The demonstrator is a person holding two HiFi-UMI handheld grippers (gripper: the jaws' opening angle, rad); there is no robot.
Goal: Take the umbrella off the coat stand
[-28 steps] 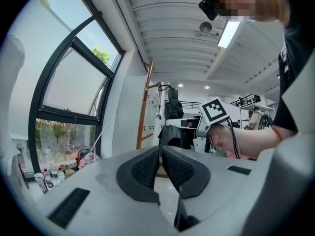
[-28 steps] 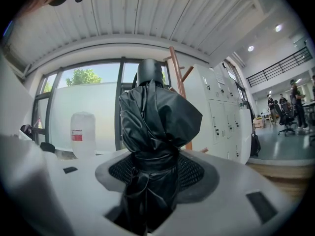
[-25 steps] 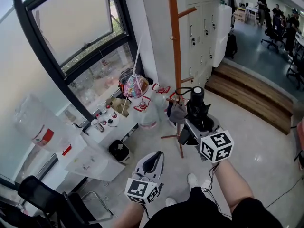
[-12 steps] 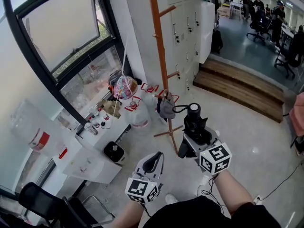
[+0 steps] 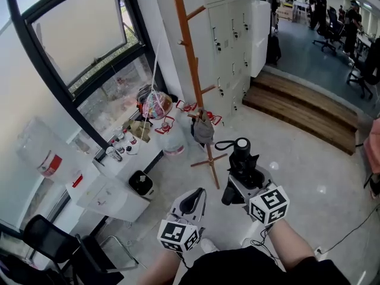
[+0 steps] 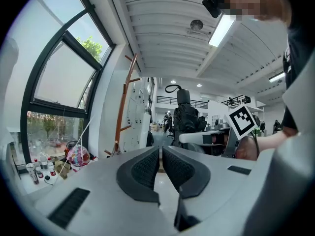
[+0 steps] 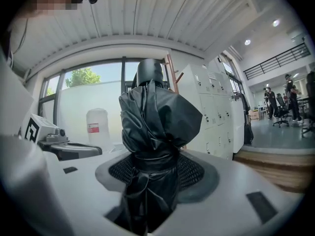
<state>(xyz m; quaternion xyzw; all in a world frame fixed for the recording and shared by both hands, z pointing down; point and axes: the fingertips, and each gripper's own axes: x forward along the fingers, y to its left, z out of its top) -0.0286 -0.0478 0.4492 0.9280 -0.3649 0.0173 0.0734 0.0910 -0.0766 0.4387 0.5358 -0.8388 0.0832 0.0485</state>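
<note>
A folded black umbrella (image 5: pixel 242 158) with a wrist loop stands between the pads of my right gripper (image 5: pixel 240 181), which is shut on its strapped middle. In the right gripper view the umbrella (image 7: pixel 156 124) fills the centre, clamped in my right gripper (image 7: pixel 155 170). It hangs free of the tall orange wooden coat stand (image 5: pixel 191 70), which rises to its left and a little farther off. A grey cloth item (image 5: pixel 203 132) still hangs low on the stand. My left gripper (image 5: pixel 193 199) sits lower left, its jaws together on nothing; in its own view my left gripper (image 6: pixel 161 165) is shut, with the umbrella (image 6: pixel 186 121) beyond.
White lockers (image 5: pixel 233 28) stand behind the coat stand. A white counter (image 5: pixel 113 189) with small bottles runs under the window at left, with a black bin (image 5: pixel 139 183) beside it. A wooden step (image 5: pixel 306 108) crosses the right. A black chair (image 5: pixel 50 245) is at bottom left. People are far back.
Both grippers have drawn back from the coat stand. The umbrella, which overlapped the stand's lower pegs, now sits clear of it to the right, still in the right gripper.
</note>
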